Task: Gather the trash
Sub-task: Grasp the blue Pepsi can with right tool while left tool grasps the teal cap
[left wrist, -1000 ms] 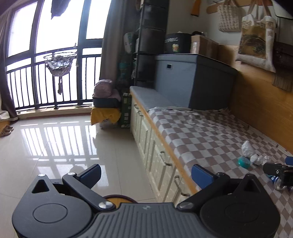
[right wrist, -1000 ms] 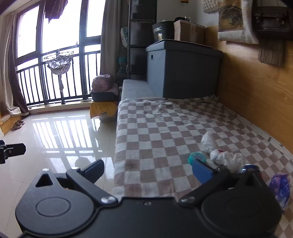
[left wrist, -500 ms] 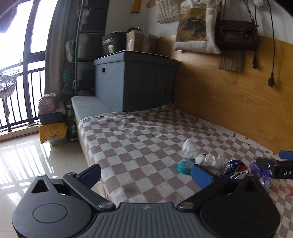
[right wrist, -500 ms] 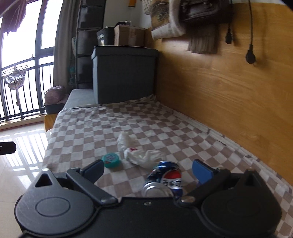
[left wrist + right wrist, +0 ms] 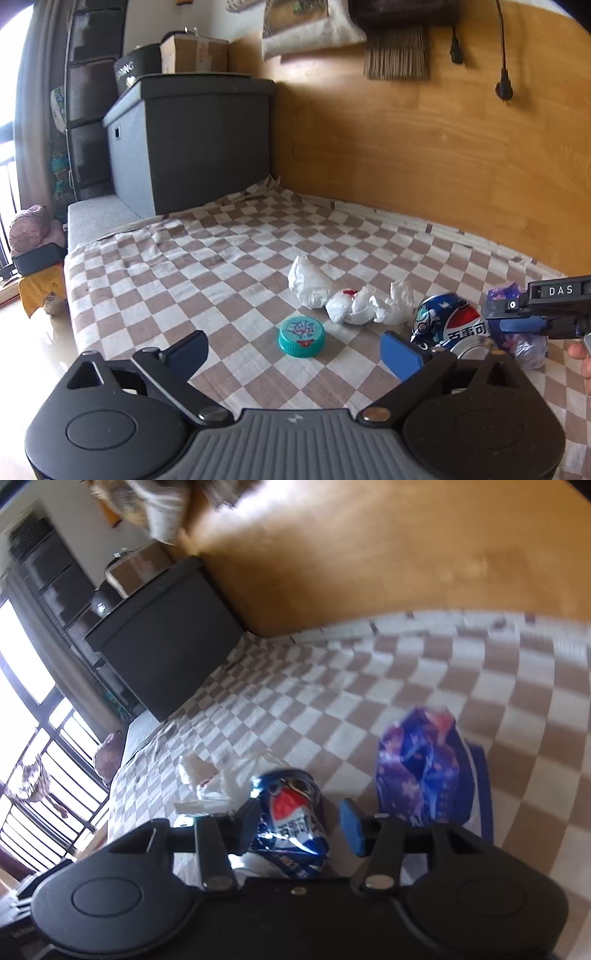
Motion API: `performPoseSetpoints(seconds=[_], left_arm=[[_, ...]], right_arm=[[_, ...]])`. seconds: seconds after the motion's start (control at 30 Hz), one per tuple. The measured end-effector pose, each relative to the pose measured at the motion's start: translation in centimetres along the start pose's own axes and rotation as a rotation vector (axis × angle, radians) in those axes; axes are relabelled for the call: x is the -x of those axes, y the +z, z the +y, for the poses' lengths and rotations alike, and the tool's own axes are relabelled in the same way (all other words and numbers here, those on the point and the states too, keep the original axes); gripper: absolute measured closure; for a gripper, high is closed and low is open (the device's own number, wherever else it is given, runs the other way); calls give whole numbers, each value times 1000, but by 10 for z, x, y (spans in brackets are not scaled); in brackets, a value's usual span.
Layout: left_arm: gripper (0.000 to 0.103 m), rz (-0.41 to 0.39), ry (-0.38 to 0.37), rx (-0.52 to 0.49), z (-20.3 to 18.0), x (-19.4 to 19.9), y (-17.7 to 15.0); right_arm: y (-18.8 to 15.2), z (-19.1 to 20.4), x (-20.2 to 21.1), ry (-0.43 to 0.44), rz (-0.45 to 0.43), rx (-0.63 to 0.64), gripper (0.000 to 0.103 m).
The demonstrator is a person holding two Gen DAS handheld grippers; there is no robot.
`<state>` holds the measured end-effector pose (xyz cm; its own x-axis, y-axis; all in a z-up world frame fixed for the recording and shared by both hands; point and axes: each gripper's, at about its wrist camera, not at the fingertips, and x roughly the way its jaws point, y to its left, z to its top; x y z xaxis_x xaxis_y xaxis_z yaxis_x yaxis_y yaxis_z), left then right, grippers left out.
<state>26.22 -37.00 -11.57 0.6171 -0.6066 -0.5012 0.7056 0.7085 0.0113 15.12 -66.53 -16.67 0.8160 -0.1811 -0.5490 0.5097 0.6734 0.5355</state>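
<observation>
On the checkered blanket (image 5: pixel 229 258), left to right: teal cap (image 5: pixel 302 337), crumpled white tissues (image 5: pixel 351 299), crushed Pepsi can (image 5: pixel 448 325), purple wrapper (image 5: pixel 419 764). Left gripper (image 5: pixel 291 352) is wide, just starting to close, nothing between its jaws, cap just ahead. Right gripper (image 5: pixel 297 821) is closing around the can, pads apparently not pressing yet. Step: first pickup. Next: finish the squeeze, then lift.

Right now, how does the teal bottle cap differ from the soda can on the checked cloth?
The bottle cap is low, flat and teal; the soda can is larger, blue with a red and white logo, and looks dented. The cap lies in the open ahead of the left gripper, while the can lies on its side between the closing jaws of the right gripper. Both rest on the checked cloth.
</observation>
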Motion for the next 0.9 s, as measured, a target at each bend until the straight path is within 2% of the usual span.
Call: performPoseSetpoints(seconds=[0.07,0.17,0.4,0.57,0.67,0.8,0.9], left_arm=[[7,11,1,-20,-2,-12,0],[9,25,4,-64,-7,-31,-1],[18,106,34,-130,-14,-88,-2],[20,134,45,-181,-19,-118,0],[30,153,40,-196,-21,-130,0],[53,156,8,-161,-25,-133,2],[53,150,-21,-165,-34,-129,1]], right_arm=[[-3,-9,-9,-5,13,-38,57],[-9,-14,-16,34,19,-65,59],[-17,-4,-20,24,-6,28,58],[-25,2,-15,9,-33,74,58],[-26,3,-12,24,-40,72,58],[-27,2,-10,88,-26,40,58],[-27,-4,-13,144,0,-18,59]])
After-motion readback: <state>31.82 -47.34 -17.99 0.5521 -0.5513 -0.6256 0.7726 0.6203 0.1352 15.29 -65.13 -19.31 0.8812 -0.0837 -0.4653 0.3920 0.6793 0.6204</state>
